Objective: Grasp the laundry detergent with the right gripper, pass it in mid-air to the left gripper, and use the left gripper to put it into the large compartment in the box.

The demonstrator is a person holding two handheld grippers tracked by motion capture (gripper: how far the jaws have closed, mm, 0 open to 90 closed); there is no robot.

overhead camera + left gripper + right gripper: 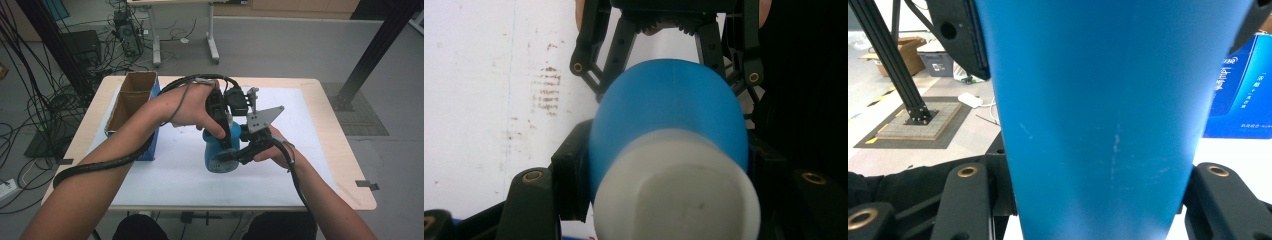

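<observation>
Both grippers close on the same blue bottle [218, 150], which stands upright near the middle of the white mat [310, 130] covering the wooden table [340, 150]. The left gripper [220, 127] comes down from above, held in the person's left hand [187, 107], and its black jaws clamp the upper part of the bottle; in the left gripper view the bottle's white cap [676, 192] and rounded blue shoulder [669, 105] sit squeezed between the two jaws, with the blue body touching the pads on both sides. The right gripper [235, 155] reaches in from the side, held in the right hand [275, 150], and grips the bottle lower down; in the right gripper view the blue wall [1098, 115] stands between the two jaws, pressed against each, and the dark block of the left gripper is seen against the bottle at the upper left. In the left gripper view the right gripper's linkage [664, 45] lies beyond the bottle, its jaws flanking the blue body. A grey three-cornered plate [262, 119] sits atop the right gripper. To the left of the bottle, well apart from it, an open blue carton [132, 112] with a brown inside stands on the table's left part.
</observation>
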